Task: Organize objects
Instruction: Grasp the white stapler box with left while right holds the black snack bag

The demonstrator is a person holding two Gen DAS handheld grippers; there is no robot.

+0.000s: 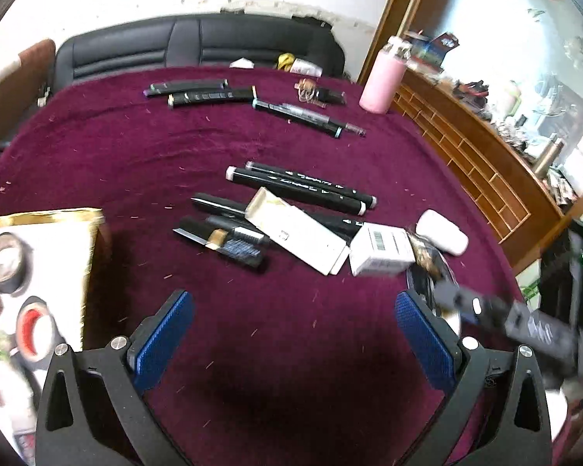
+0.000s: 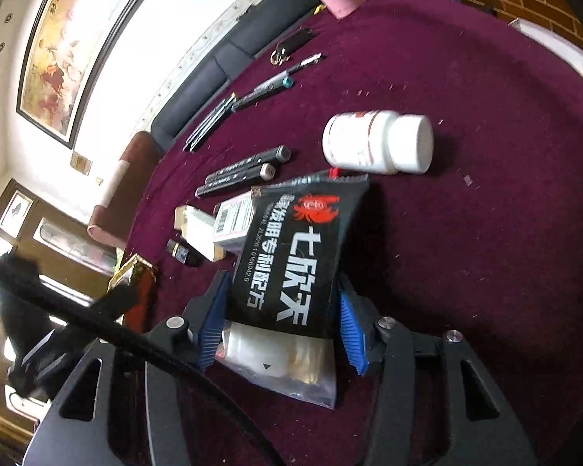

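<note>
My right gripper (image 2: 283, 287) is shut on a black snack packet (image 2: 291, 248) with a red crab logo and white lettering. Its blue pads (image 2: 212, 318) press both long edges, and the packet's clear end lies on the maroon cloth. A white pill bottle (image 2: 377, 141) lies on its side just beyond. My left gripper (image 1: 293, 303) is open above bare maroon cloth with nothing between its fingers. Ahead of it lie black markers (image 1: 299, 186), a long white box (image 1: 295, 233), a small barcoded white box (image 1: 381, 248) and a white case (image 1: 441, 231).
A gold-rimmed box (image 1: 46, 215) holding tape rolls stands at the left. More pens (image 1: 202, 93) and a pink bottle (image 1: 383, 77) are at the table's far side. A black sofa (image 1: 198, 42) lies behind, and a wooden shelf (image 1: 466, 147) runs along the right.
</note>
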